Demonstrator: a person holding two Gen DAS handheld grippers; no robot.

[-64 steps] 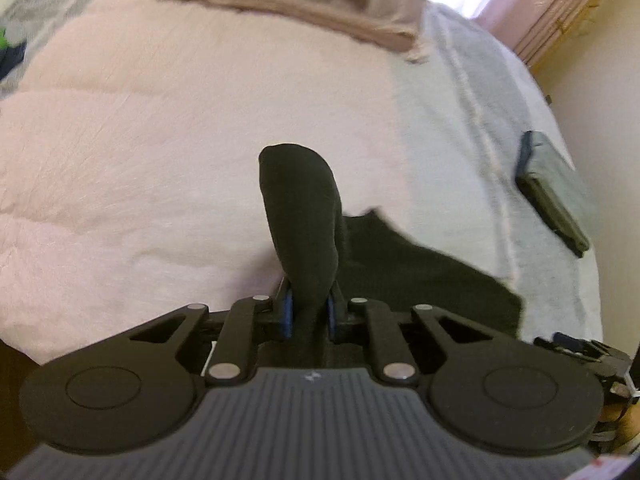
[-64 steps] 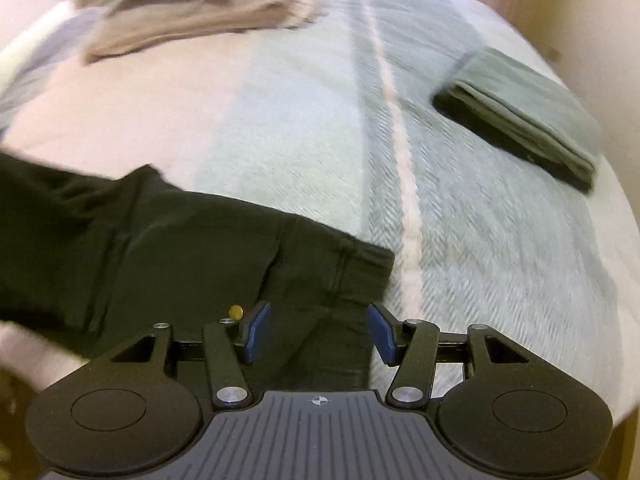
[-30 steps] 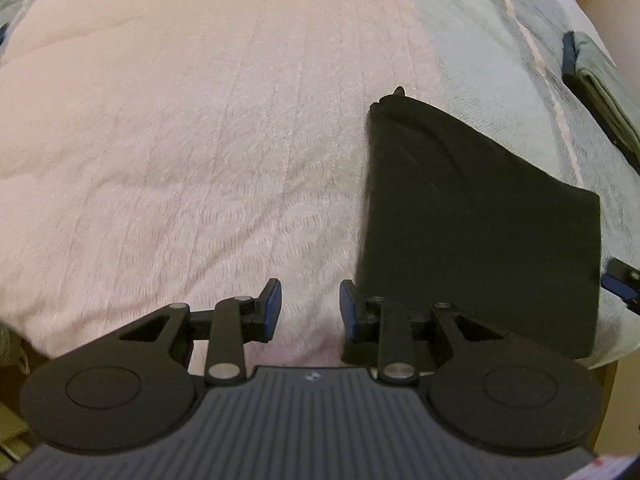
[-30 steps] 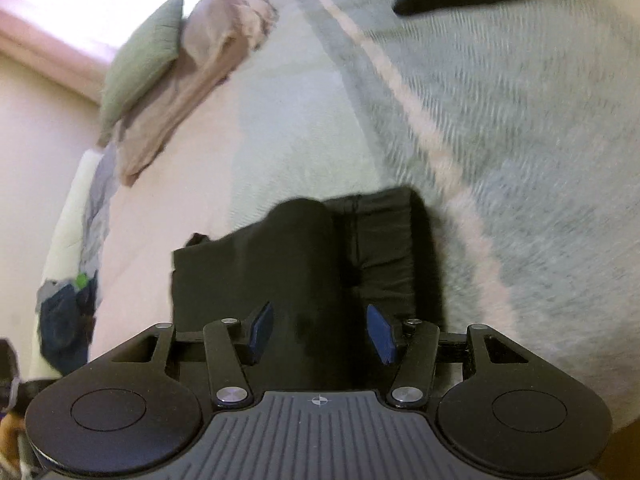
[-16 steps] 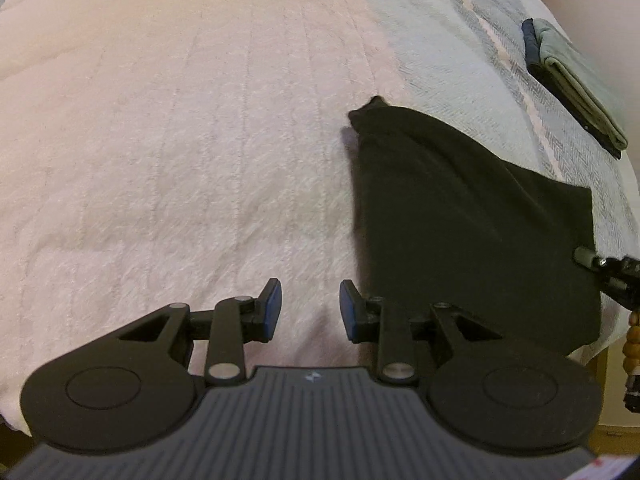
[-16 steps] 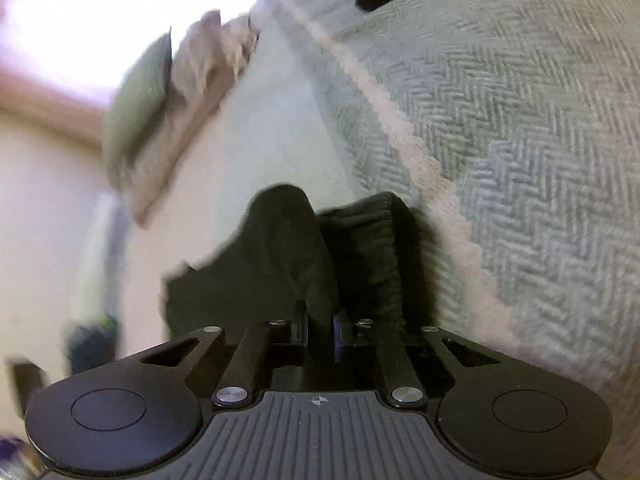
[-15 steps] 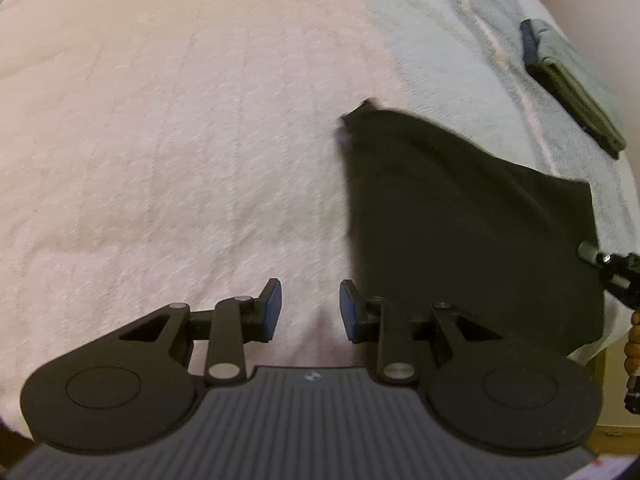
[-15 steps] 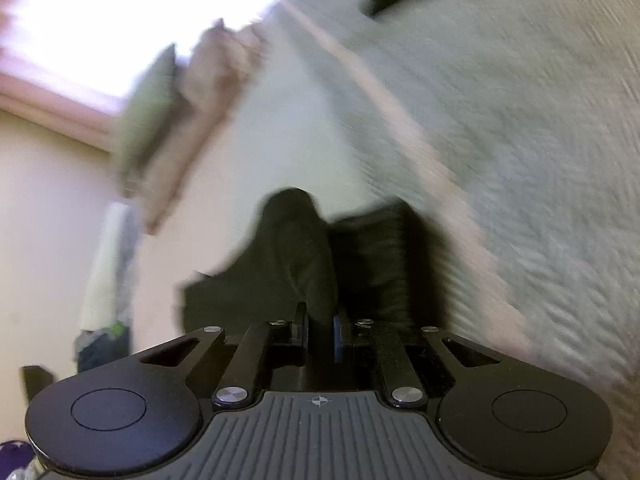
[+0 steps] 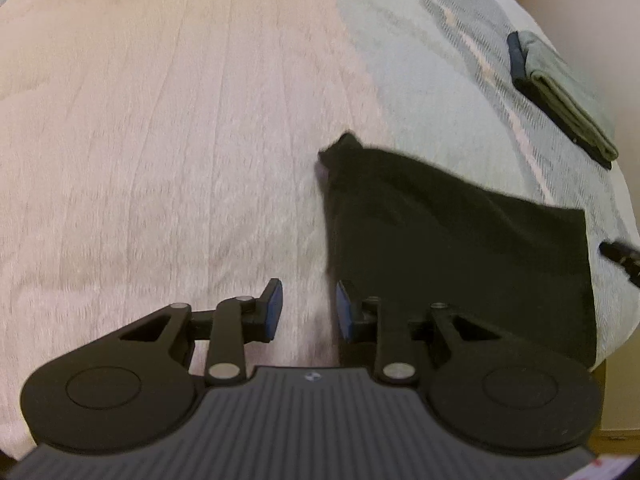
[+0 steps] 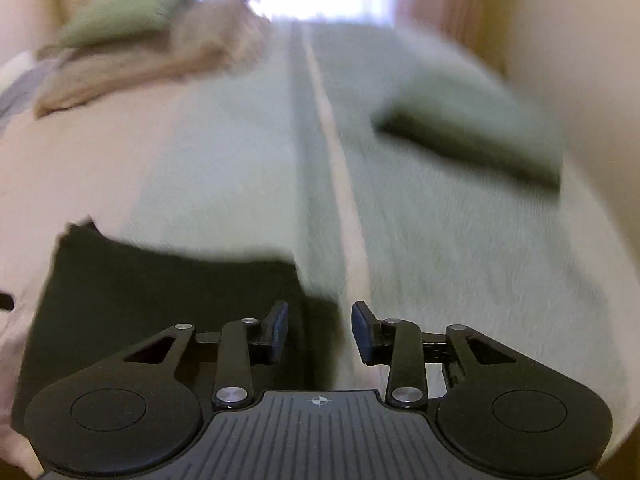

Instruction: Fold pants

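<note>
The black pants (image 9: 452, 240) lie folded into a flat dark slab on the bed (image 9: 160, 120), straddling the line where the pink half of the cover meets the grey-green half; most of the slab sits on the grey-green side, close to the near edge of the bed.

The left gripper (image 9: 306, 312) hovers just off the slab's left edge, over the pink cover. Its jaws are closing, a narrow gap still between the blue pads, and only bare cover shows in that gap (nothing is held).

The right gripper (image 10: 318, 332) hangs above the slab's right end, at the pale stripe (image 10: 340, 184) that runs up the cover. Its jaws are opening; the pants' corner shows below the gap, but the pads do not press on it. This view is smeared.

Beyond the pants, towards the far right of the bed, lies a folded green garment (image 9: 560, 92). Farther back, at the head, rest a tan blanket (image 10: 140, 68) and a green pillow (image 10: 128, 8).
</note>
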